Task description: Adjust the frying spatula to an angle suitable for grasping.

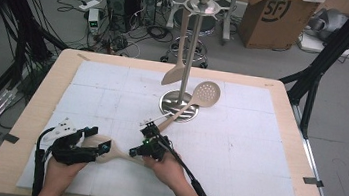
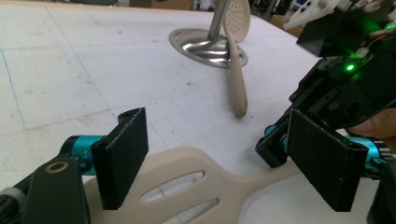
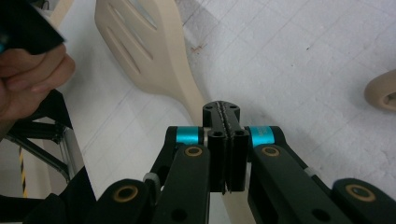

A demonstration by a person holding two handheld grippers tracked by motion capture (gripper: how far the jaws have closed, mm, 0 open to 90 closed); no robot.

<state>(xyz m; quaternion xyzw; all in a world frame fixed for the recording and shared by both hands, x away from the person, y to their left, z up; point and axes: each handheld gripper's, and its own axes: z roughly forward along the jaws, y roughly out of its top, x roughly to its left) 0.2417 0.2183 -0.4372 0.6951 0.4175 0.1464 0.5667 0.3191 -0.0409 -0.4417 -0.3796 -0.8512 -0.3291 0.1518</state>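
The right gripper [image 3: 225, 140] is clamping the slotted spatula [image 1: 114, 151] by its handle at the mat's six o'clock edge, while the left gripper [image 2: 224, 163] is straddling the blade with jaws wide, so hanging it looks yet to come. One spatula [image 1: 176, 68] is hanging on the rack [image 1: 192, 50] at twelve o'clock, and a skimmer [image 1: 197, 98] is leaning against the base, partly blocking the approach.
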